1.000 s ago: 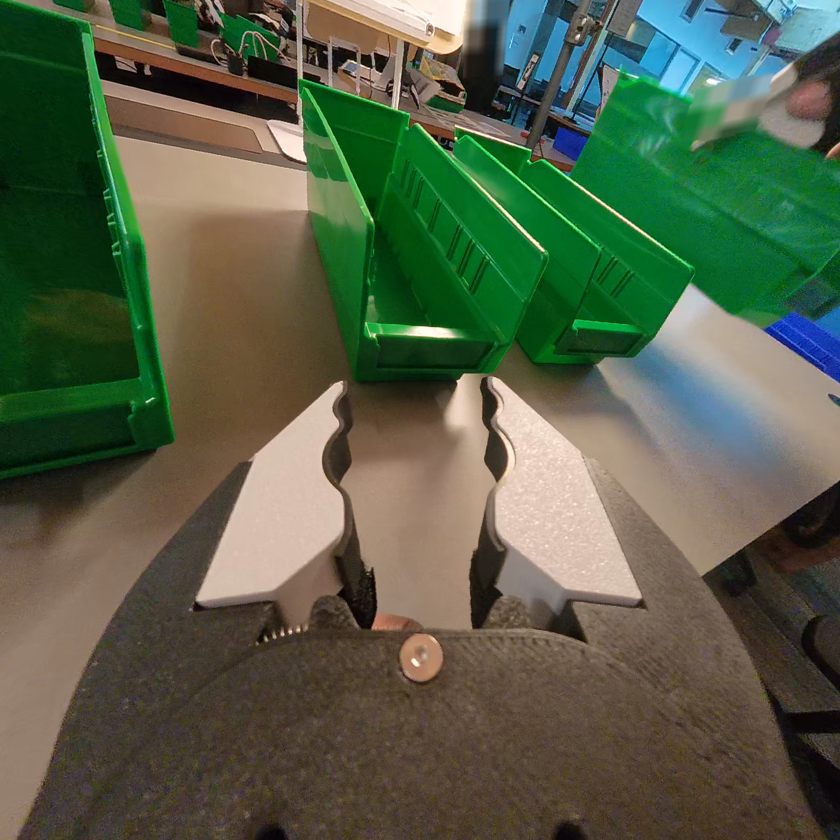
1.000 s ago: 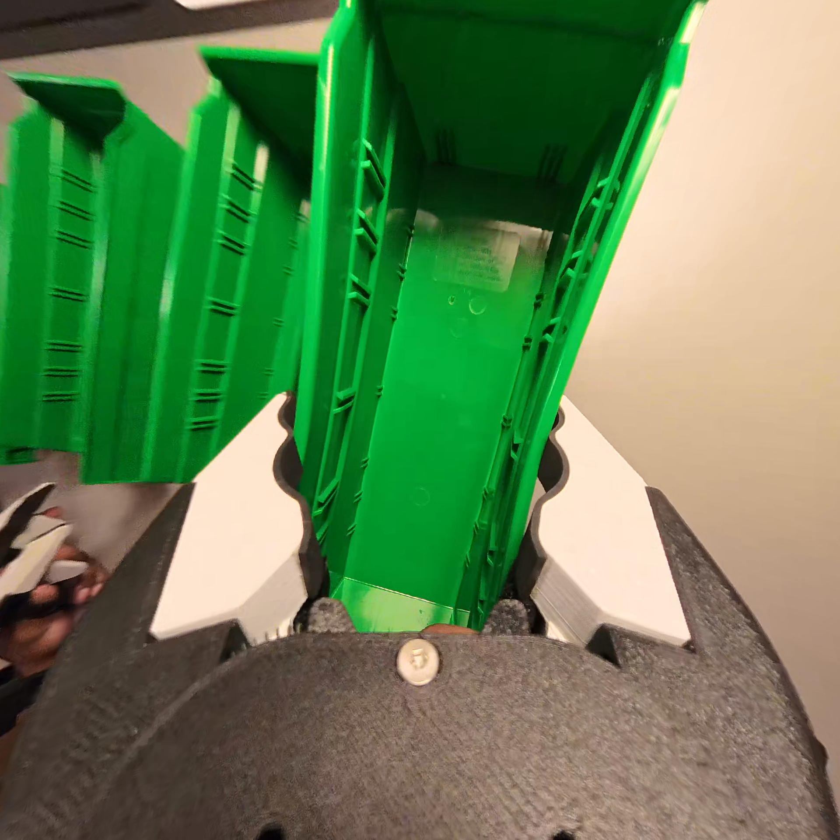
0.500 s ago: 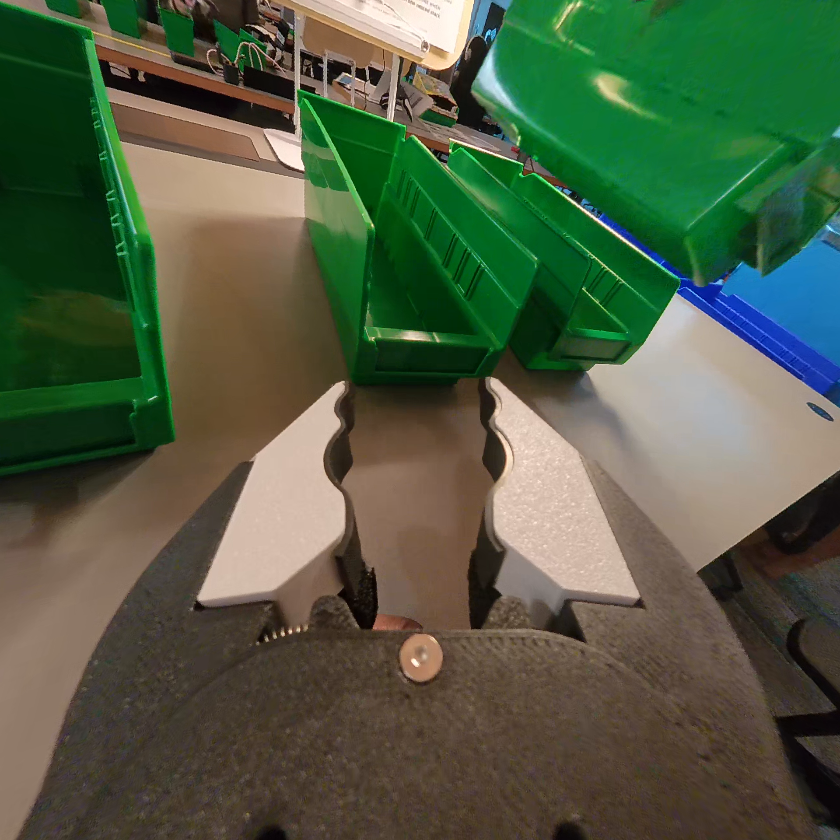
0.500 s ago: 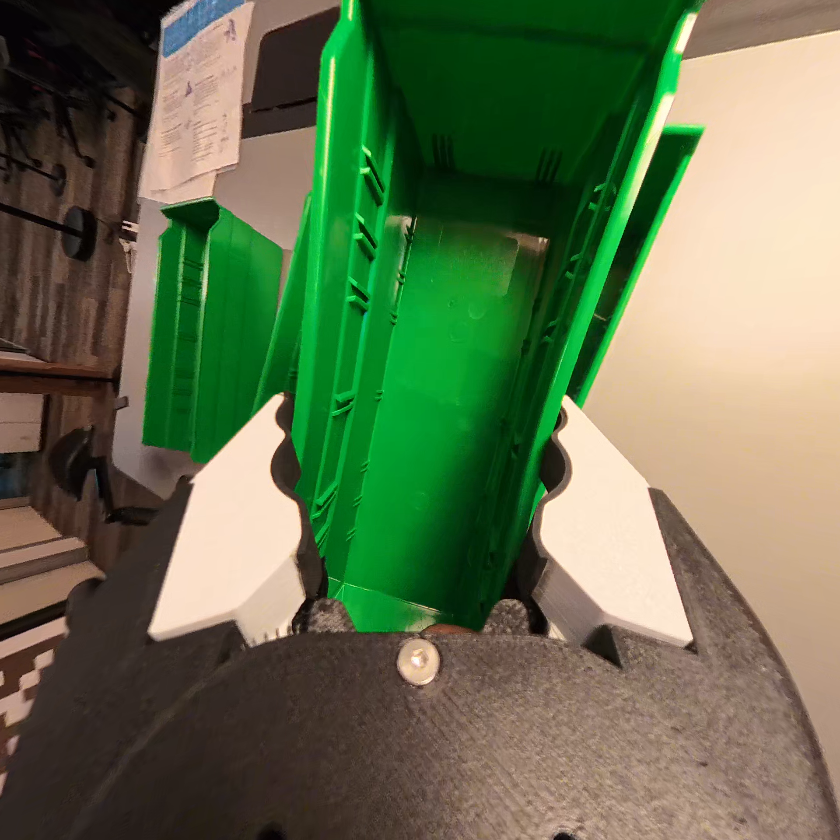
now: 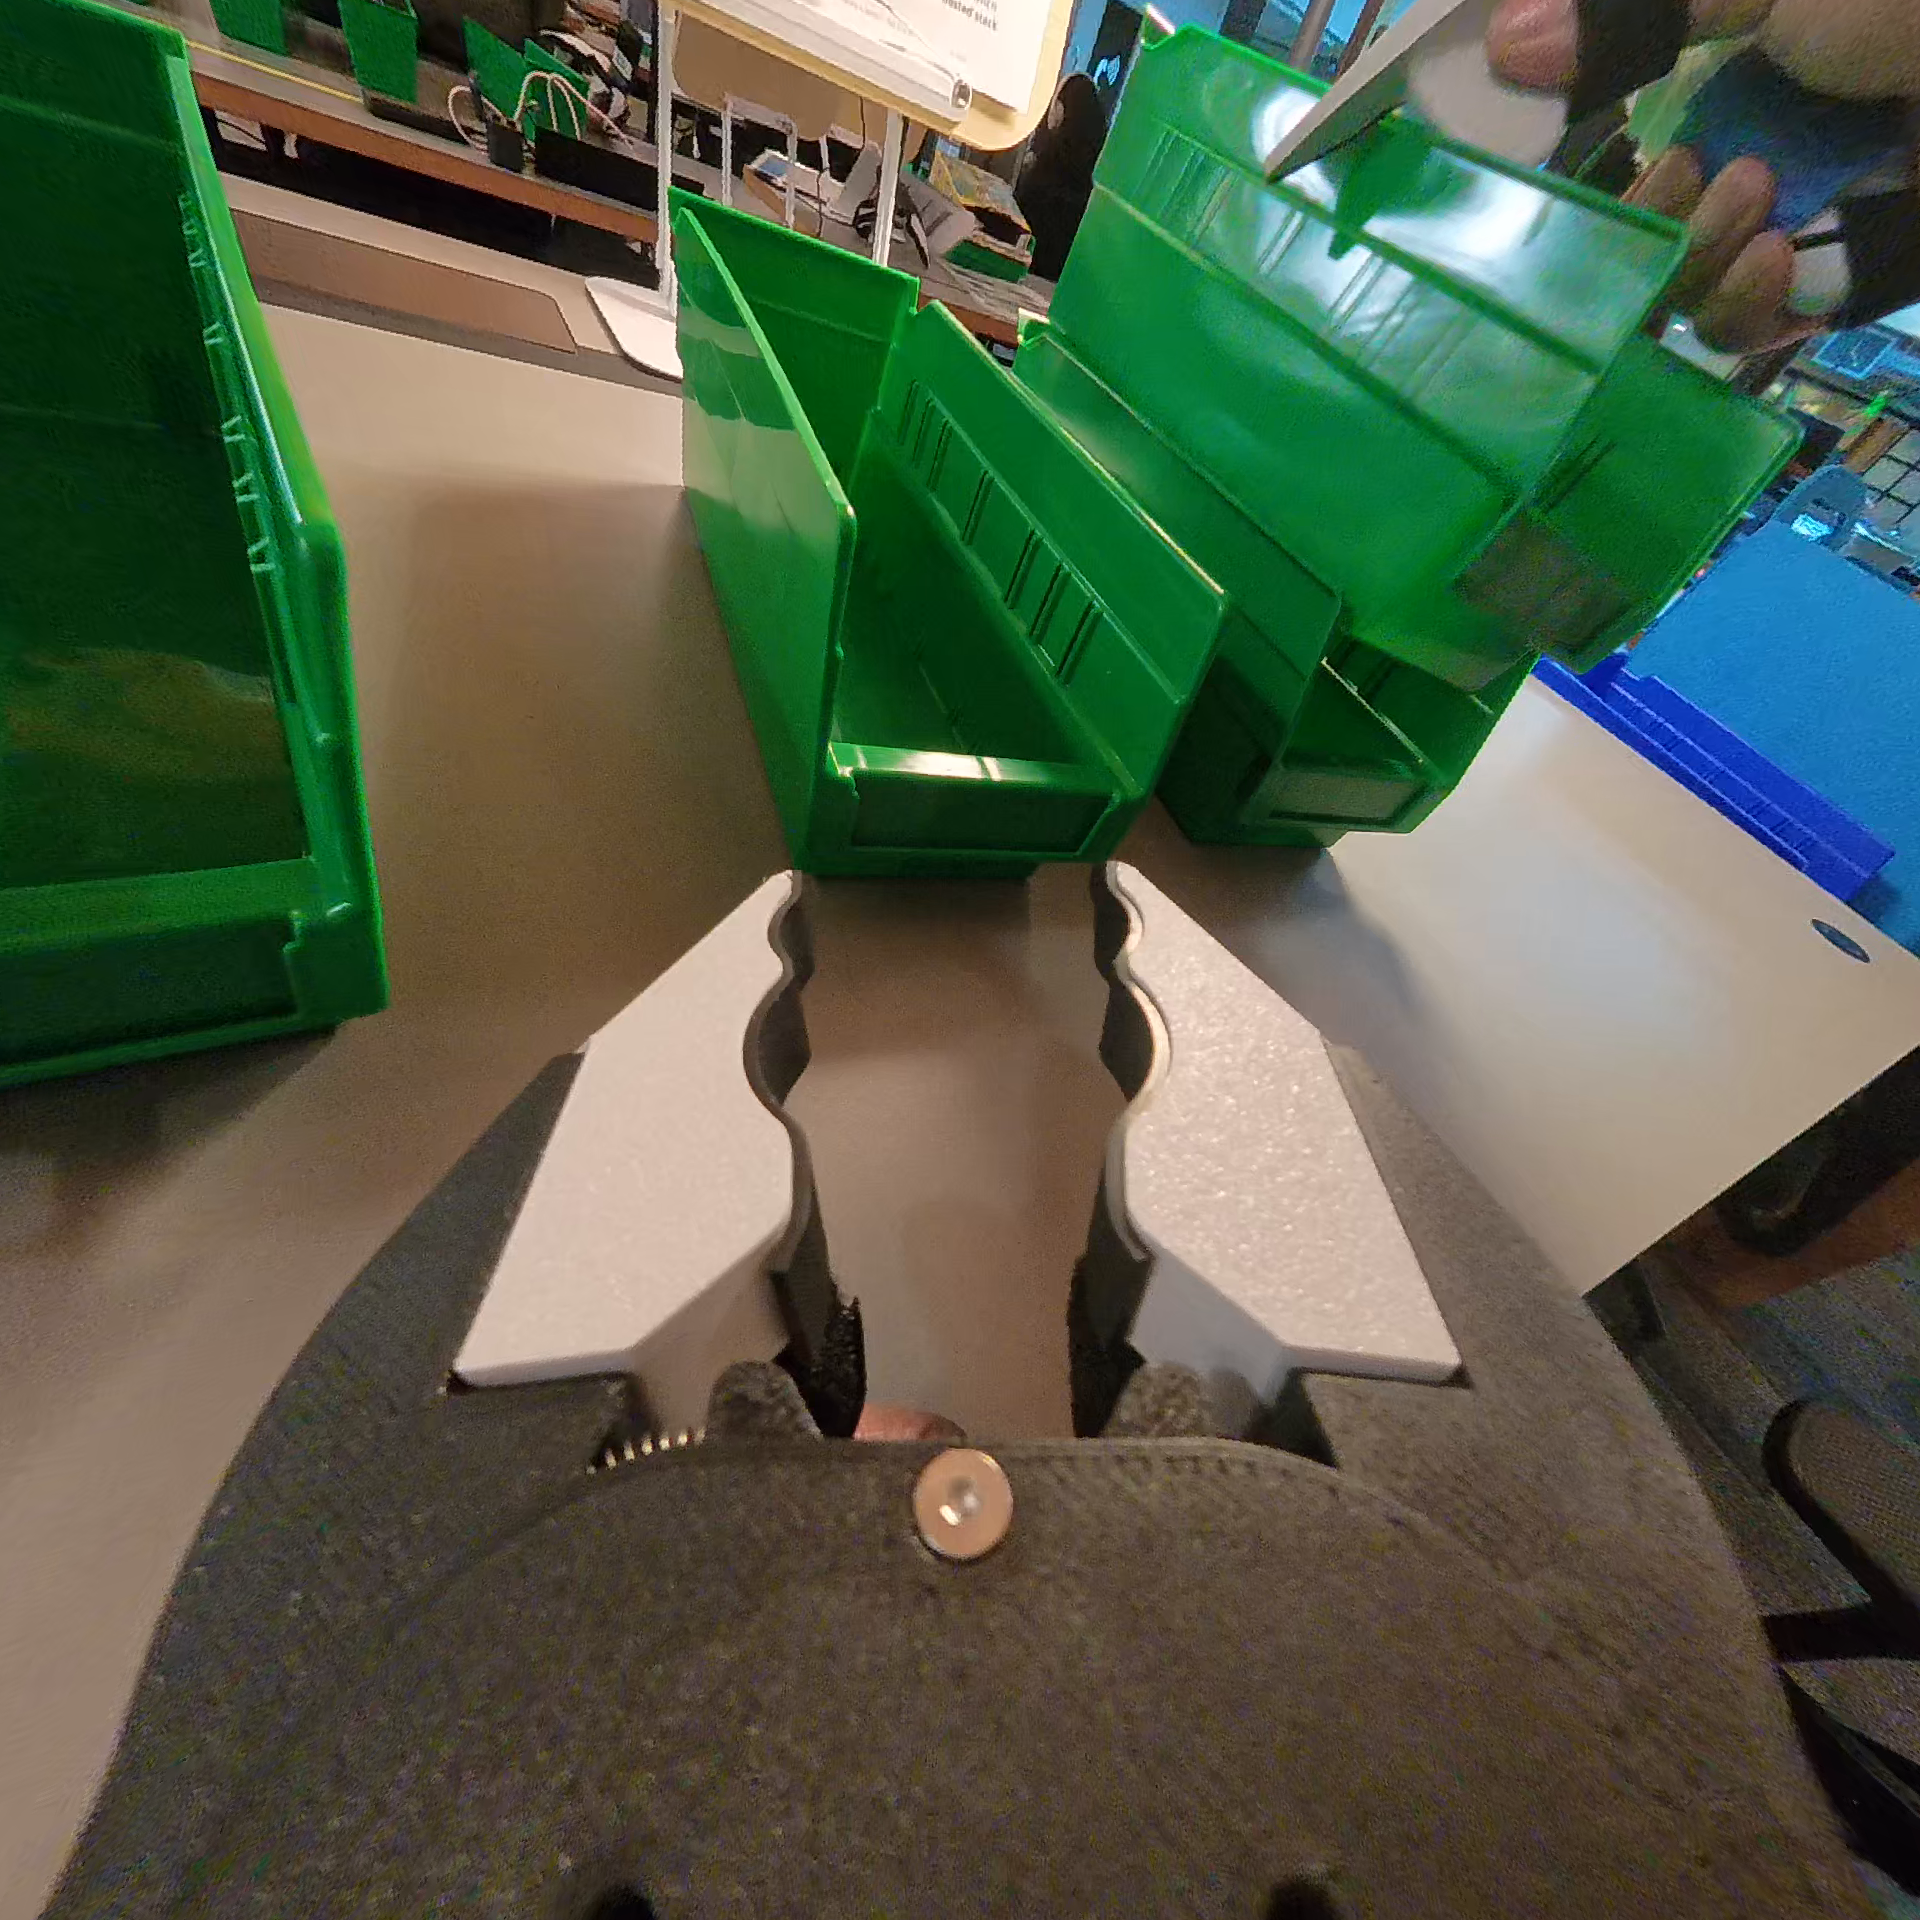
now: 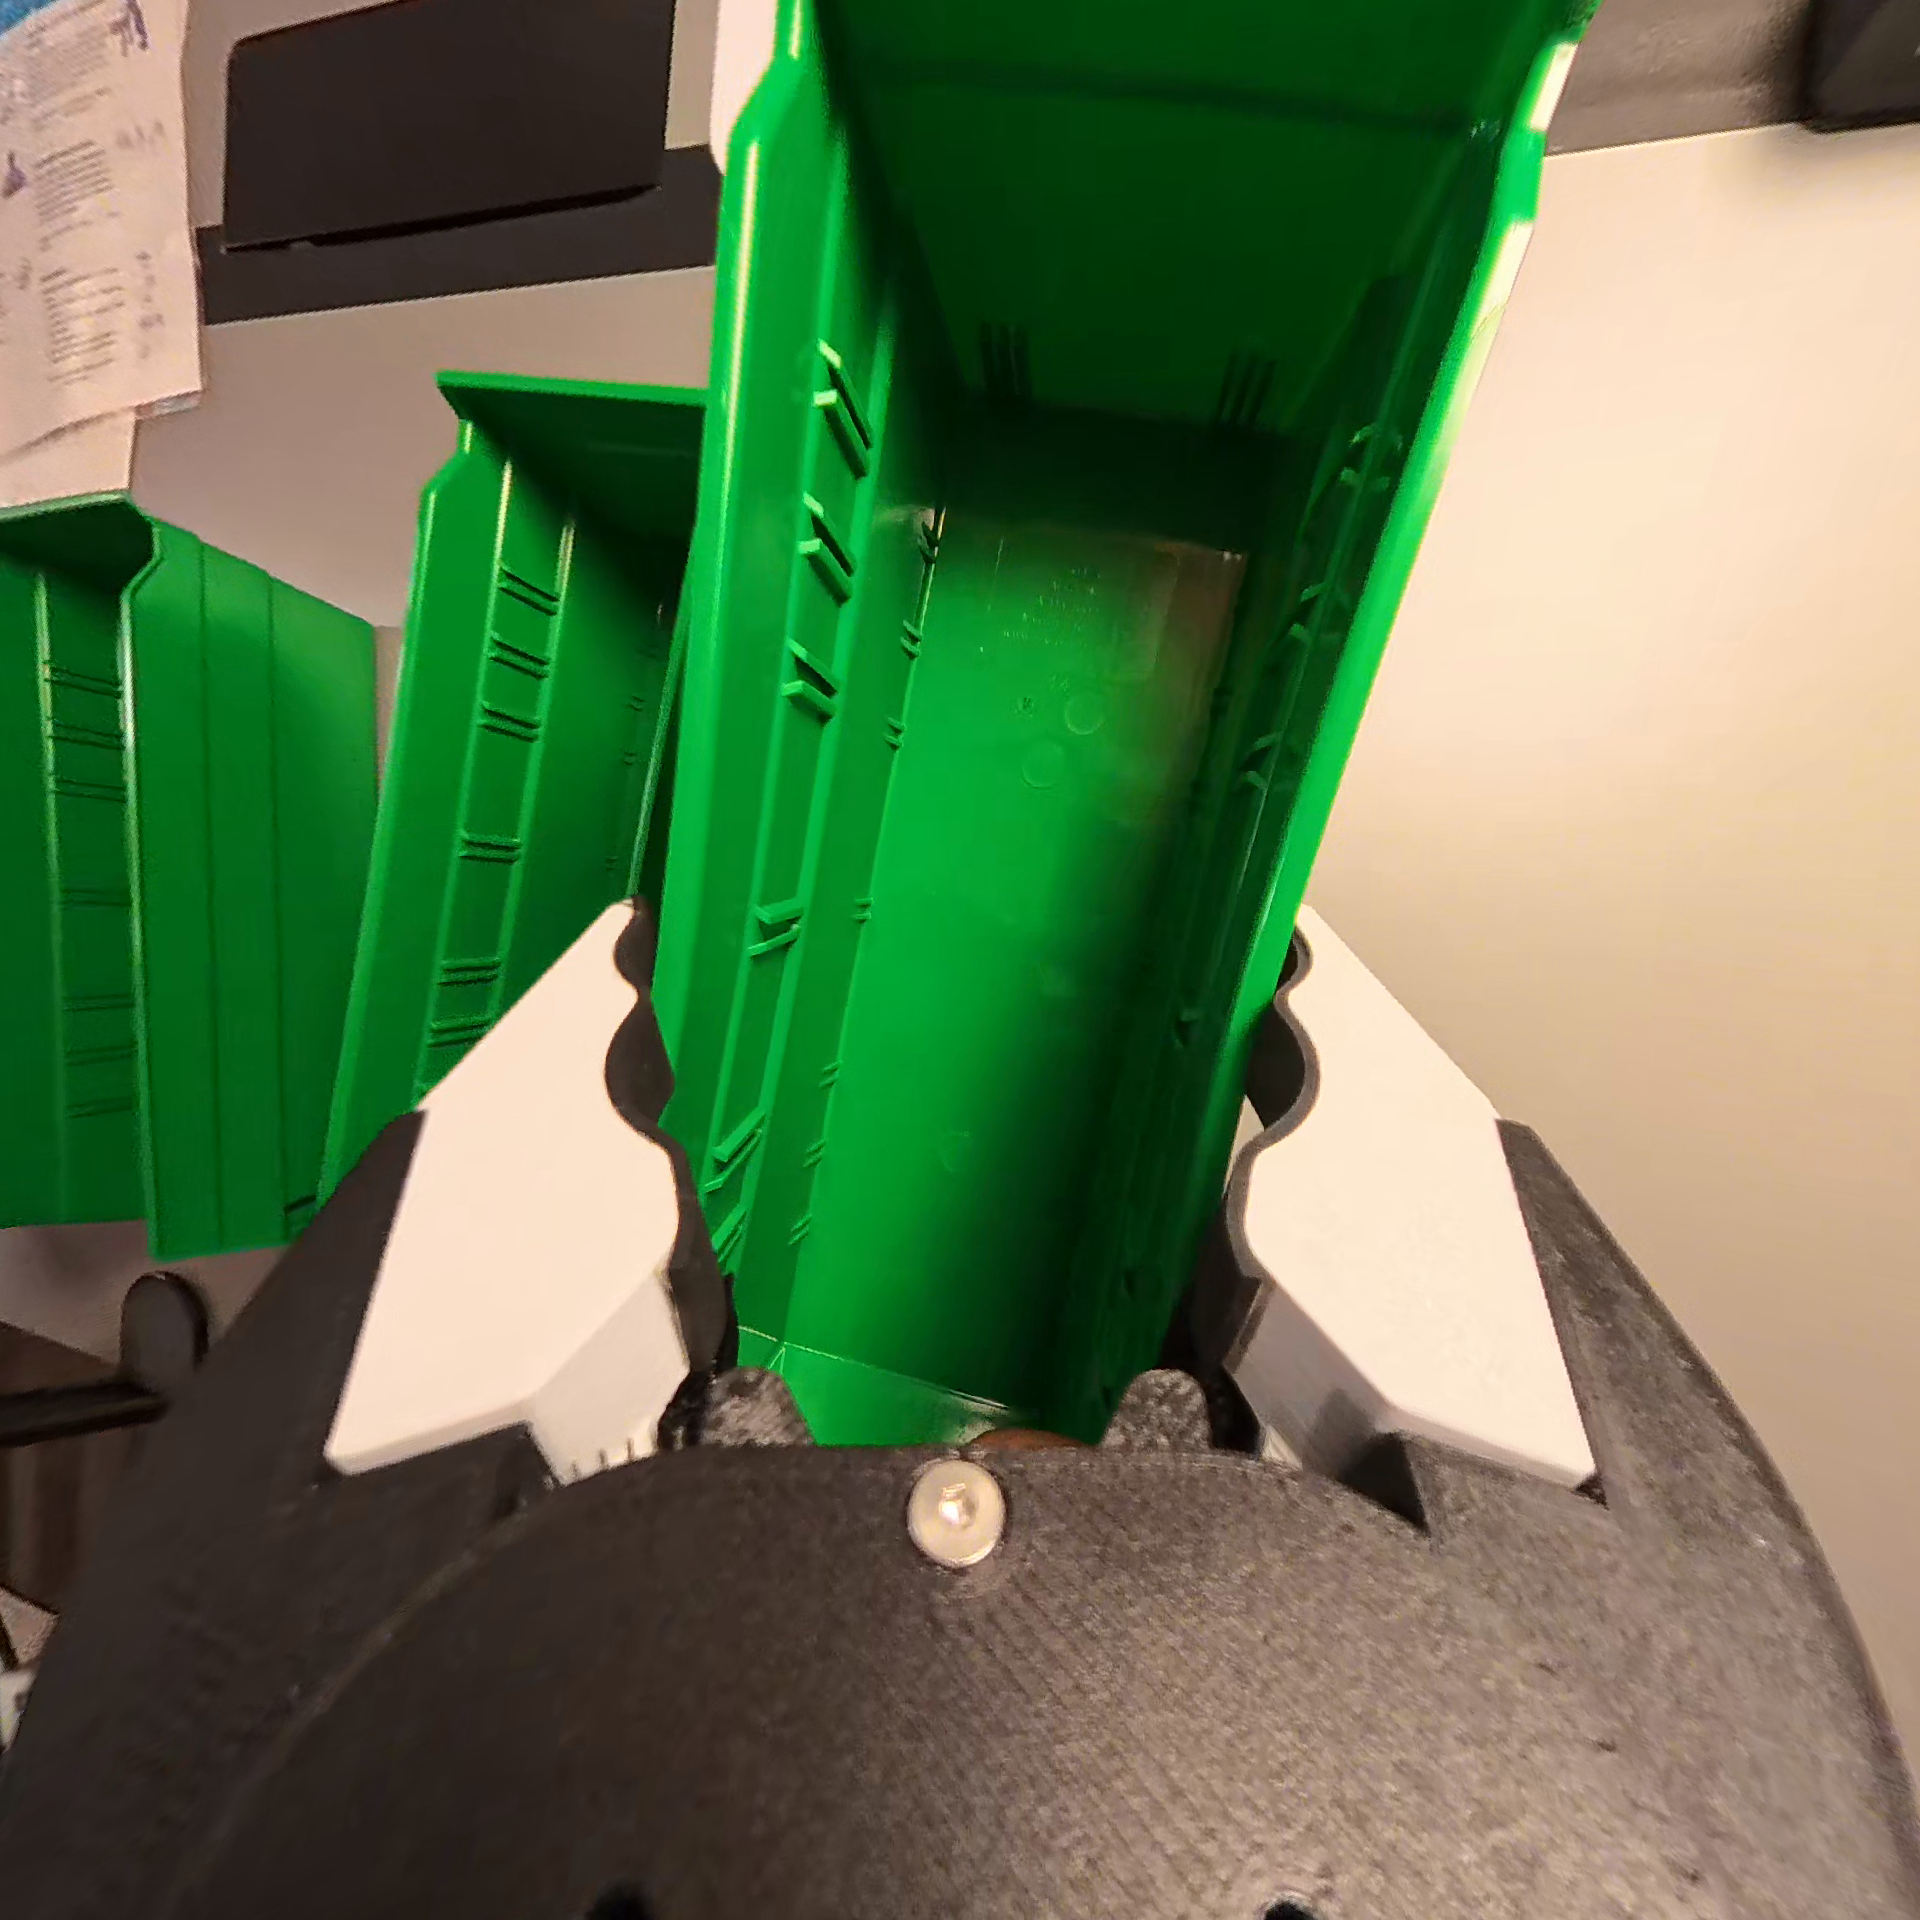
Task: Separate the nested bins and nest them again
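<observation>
My right gripper is shut on a narrow green bin, with both pads pressed on its long side walls. In the left wrist view this bin hangs tilted just above a second narrow green bin on the table, and a finger of the right gripper and a hand show at the top right. A third narrow green bin stands in the middle. My left gripper is open and empty, low over the table just in front of that middle bin.
A wide green bin stands at the left on the grey table. Blue bins lie beyond the table's right edge. A white sign stand is at the back. Two more green bins show left of the held one.
The right gripper has brought the held bin from high on the right down to just above the right-hand narrow bin. The left gripper has hardly moved and stays open.
</observation>
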`<act>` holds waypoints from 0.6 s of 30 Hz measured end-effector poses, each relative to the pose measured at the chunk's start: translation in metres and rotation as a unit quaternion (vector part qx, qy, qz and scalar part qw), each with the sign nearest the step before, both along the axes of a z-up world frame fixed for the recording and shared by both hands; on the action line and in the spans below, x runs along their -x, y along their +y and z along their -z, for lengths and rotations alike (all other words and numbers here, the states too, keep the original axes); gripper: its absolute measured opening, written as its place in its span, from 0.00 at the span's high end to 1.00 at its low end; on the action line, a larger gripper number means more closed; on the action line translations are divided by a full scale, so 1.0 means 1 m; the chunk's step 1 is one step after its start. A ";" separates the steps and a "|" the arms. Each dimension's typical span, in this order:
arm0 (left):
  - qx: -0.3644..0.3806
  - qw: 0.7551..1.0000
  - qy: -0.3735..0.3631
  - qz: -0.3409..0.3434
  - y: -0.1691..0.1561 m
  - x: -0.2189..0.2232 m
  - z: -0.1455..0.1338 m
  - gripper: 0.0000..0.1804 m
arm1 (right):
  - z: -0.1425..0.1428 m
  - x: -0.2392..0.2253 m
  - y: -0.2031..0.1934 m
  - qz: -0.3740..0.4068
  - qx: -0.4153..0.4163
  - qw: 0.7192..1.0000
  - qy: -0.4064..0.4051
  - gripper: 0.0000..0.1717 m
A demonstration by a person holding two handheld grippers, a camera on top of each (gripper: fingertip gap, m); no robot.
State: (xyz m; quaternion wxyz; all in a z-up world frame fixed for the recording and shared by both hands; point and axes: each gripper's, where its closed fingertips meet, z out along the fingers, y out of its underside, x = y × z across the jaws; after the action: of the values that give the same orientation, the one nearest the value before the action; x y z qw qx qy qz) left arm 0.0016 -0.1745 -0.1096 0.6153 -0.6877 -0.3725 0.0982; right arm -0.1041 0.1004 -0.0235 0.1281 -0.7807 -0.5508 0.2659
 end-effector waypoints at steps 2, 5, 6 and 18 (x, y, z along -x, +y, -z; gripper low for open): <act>-0.001 1.000 0.001 0.000 0.000 0.000 0.000 0.71 | 0.007 0.002 0.001 0.005 -0.001 1.000 0.000 0.32; -0.004 1.000 0.002 0.000 -0.001 0.000 -0.001 0.71 | 0.018 0.007 0.001 0.013 -0.005 1.000 0.004 0.30; -0.005 1.000 0.003 0.000 -0.001 -0.001 -0.001 0.71 | 0.021 0.009 0.002 0.018 -0.007 1.000 0.010 0.30; -0.006 1.000 0.002 0.001 -0.001 -0.001 -0.001 0.72 | 0.029 0.017 -0.008 0.025 0.008 0.999 0.042 0.25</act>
State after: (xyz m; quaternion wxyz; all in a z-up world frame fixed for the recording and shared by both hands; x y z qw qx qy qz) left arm 0.0023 -0.1752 -0.1085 0.6199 -0.6847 -0.3709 0.0965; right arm -0.1213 0.0924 -0.0526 0.1514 -0.7835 -0.5229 0.2997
